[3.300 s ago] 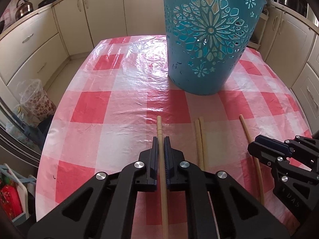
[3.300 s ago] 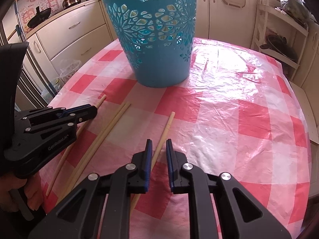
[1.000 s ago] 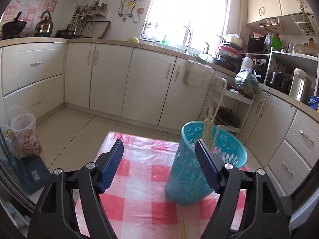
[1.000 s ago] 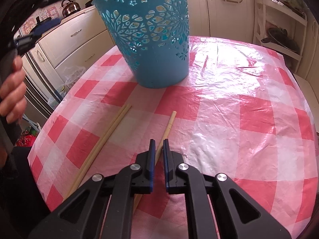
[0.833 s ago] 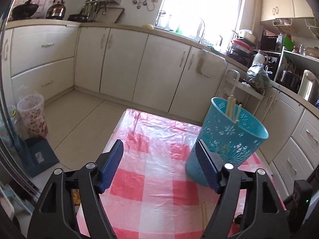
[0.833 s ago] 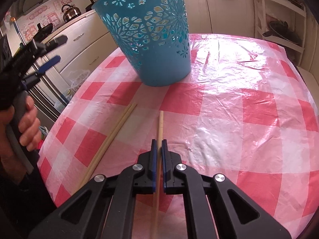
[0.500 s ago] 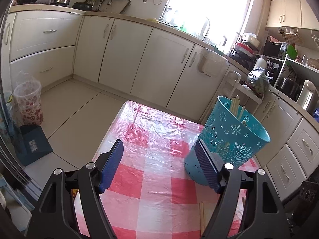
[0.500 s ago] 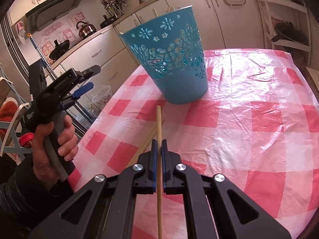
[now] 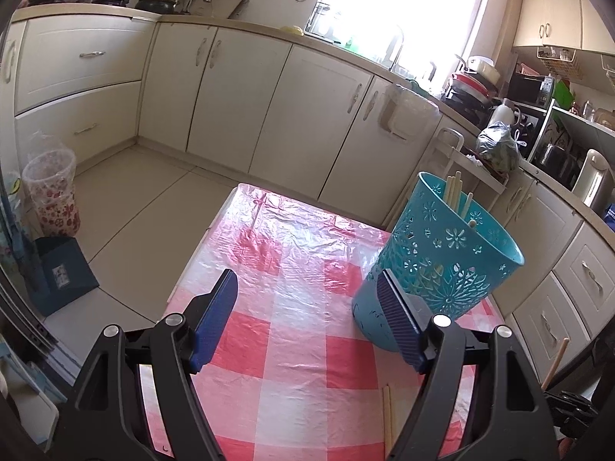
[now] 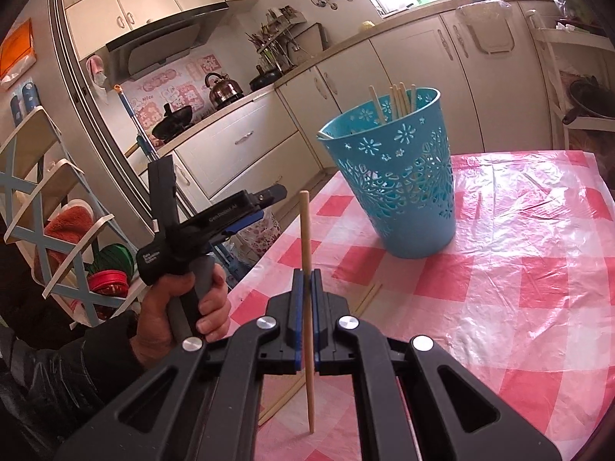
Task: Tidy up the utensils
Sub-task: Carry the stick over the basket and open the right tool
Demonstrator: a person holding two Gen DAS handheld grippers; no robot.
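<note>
Chopstick (image 10: pixel 306 230), pale wood (slim, upright), clamped in right gripper (image 10: pixel 306 288) fingers; left gripper (image 9: pixel 307 307) fingers apart, empty

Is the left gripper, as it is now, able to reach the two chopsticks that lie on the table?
Probably yes. The left gripper is open and holds nothing, and the pair of chopsticks lies uncovered on the table, away from the blue basket.

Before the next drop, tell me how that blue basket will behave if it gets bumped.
The blue basket is tall, narrower at its base and perforated, so probably light and tippy. The chopsticks leaning inside it may shift. The plastic tablecloth looks slick, so it might slide instead.
</note>
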